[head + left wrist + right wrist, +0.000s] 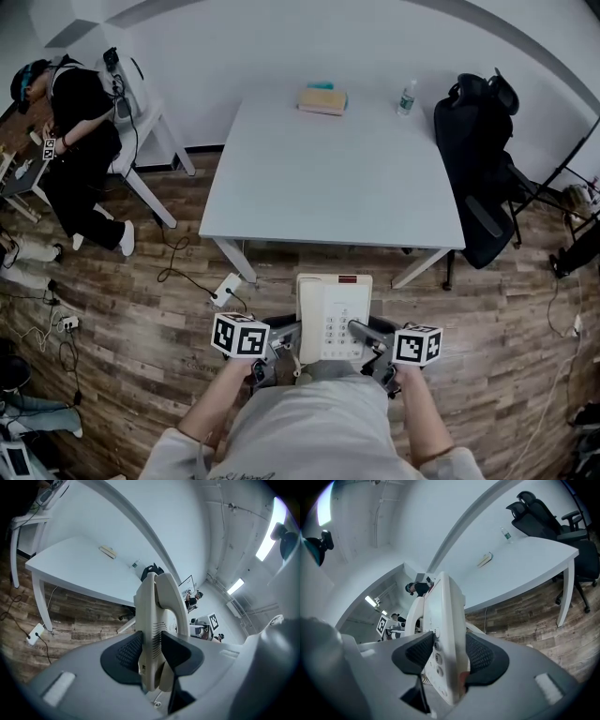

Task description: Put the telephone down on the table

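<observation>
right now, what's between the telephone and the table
Only a narrow strip of bare wood floor, which shows in the head view. The telephone is just short of the near edge of the table.

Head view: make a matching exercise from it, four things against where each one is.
Things
1. telephone
2. water bottle
3. black office chair
4. tan book

Places
A. on the floor at the right side of the table
B. off the table, clamped in the jaws of the left gripper and the right gripper
C. lying at the table's far edge, near the middle
D. standing near the table's far right corner

Pairs: 1-B, 2-D, 3-A, 4-C
</observation>
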The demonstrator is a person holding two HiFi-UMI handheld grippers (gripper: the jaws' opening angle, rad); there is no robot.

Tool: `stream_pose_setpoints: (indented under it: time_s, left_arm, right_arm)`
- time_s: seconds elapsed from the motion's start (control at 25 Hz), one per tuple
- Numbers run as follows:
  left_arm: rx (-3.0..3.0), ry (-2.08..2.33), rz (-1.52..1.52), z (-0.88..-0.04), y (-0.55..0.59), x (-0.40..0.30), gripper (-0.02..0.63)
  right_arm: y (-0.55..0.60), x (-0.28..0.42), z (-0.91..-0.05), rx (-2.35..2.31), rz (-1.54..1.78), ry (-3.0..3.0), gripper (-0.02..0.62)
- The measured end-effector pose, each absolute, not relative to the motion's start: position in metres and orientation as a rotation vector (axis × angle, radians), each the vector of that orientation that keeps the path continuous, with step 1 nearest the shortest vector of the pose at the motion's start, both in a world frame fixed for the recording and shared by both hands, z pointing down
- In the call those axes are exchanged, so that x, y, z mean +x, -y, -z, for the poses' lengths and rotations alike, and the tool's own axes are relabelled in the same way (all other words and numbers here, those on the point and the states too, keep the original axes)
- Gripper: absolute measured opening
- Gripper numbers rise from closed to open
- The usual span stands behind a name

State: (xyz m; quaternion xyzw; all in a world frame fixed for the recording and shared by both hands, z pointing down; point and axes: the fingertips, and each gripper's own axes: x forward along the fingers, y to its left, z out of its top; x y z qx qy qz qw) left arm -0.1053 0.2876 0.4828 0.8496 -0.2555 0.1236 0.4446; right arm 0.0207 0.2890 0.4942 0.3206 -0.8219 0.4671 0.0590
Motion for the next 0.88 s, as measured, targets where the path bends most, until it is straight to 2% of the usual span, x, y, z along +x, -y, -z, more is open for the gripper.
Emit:
stream_pose_setpoints:
  time_s: [0.88]
  left_arm:
    - [2.039, 0.678, -0.258, -0.475, -0.094, -0.068, 0.143]
  right_arm:
    - [-0.087, 0.057, -0.484, 0.895, -1.437, 2.482, 0.227]
